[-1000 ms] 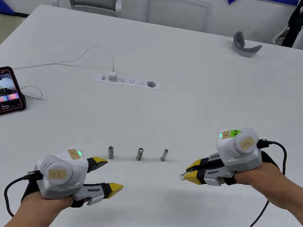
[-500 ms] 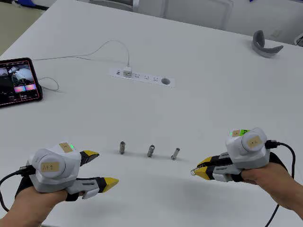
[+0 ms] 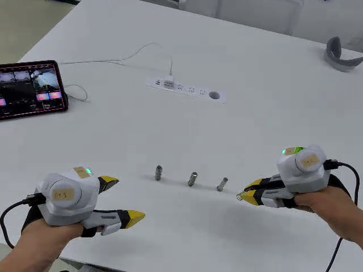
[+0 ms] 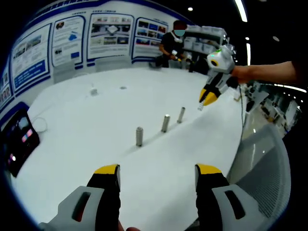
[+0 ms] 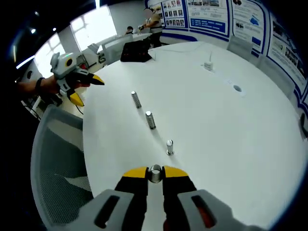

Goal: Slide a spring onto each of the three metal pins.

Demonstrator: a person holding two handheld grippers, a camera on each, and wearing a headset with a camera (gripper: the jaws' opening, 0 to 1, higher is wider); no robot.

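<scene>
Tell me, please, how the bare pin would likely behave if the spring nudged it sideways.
Standing tall and slim, the bare pin probably tips easily. Being round, it would likely roll once down. Its metallic shine suggests it stays stiff.

Right gripper (image 3: 249, 191) with the small coiled metal spring (image 3: 239, 197) at its tips has closed in on the row of pins. The spring end now sits near the bare, short metal pin at the right end (image 3: 222, 184), closer than a second ago, not touching. Left gripper (image 3: 123, 198) has drifted left, away from the spring-wrapped pin at the left end (image 3: 159, 173). Head camera has swung, so the white worktop (image 3: 255, 113) sits differently in frame.
</scene>
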